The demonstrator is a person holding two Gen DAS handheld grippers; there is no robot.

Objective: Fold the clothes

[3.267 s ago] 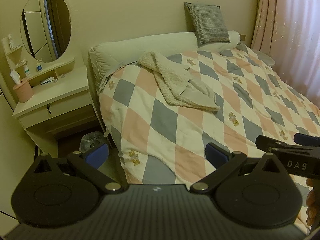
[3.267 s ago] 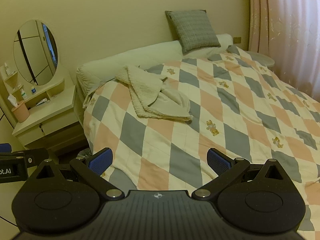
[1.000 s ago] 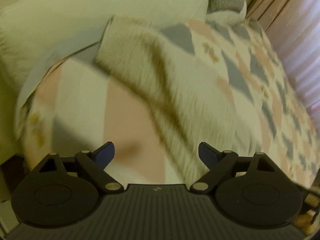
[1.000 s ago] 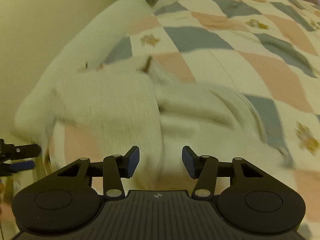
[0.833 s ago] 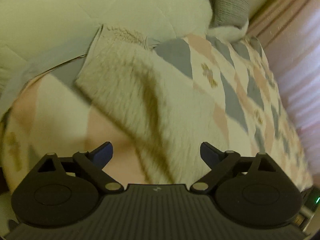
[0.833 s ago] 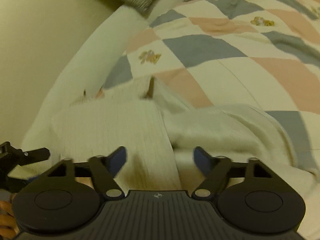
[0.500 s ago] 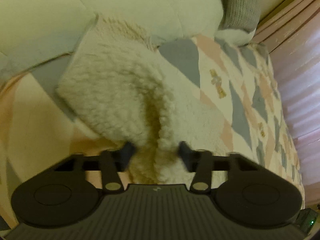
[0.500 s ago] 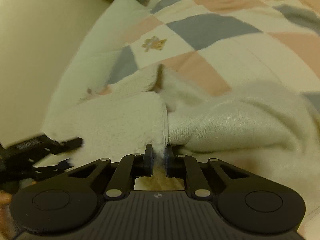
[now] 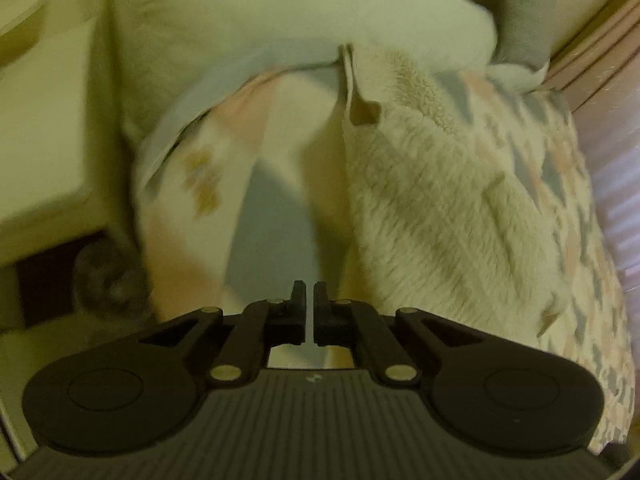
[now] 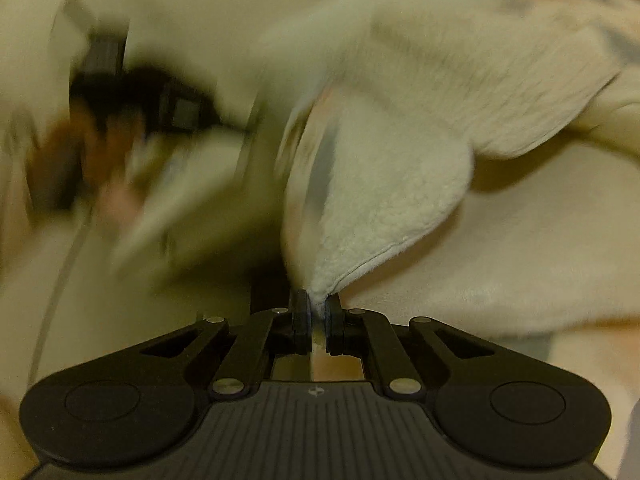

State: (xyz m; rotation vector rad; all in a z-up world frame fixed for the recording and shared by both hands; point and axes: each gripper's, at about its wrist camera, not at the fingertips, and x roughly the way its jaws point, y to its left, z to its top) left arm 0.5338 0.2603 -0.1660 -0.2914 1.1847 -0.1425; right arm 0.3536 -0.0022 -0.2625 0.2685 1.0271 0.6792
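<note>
On the bed (image 9: 280, 184), near the pillow (image 9: 280, 12), the fleece (image 9: 448, 208) lay partly lifted off the checked quilt. The right gripper (image 10: 317, 312) was pressed together on a hemmed corner of the fleece, cloth visible between the pads. The left gripper (image 9: 308, 300) had its jaws nearly together with only a thin slit between them; whether that slit held cloth could not be told, since the fleece edge ran up just right of the tips.

Risks, as judged:
- The right pinch caught only the corner's rim. A sharp pull could strip it free.
- If the left gripper held nothing, the fleece would hang from one corner and bunch instead of spreading flat.
- Thick pile could hide a second layer in either pinch, giving a crooked fold.

Limits of view: the right view's left half was smeared by motion; a dark shape there could not be identified. The fleece's far edge was cut off.
</note>
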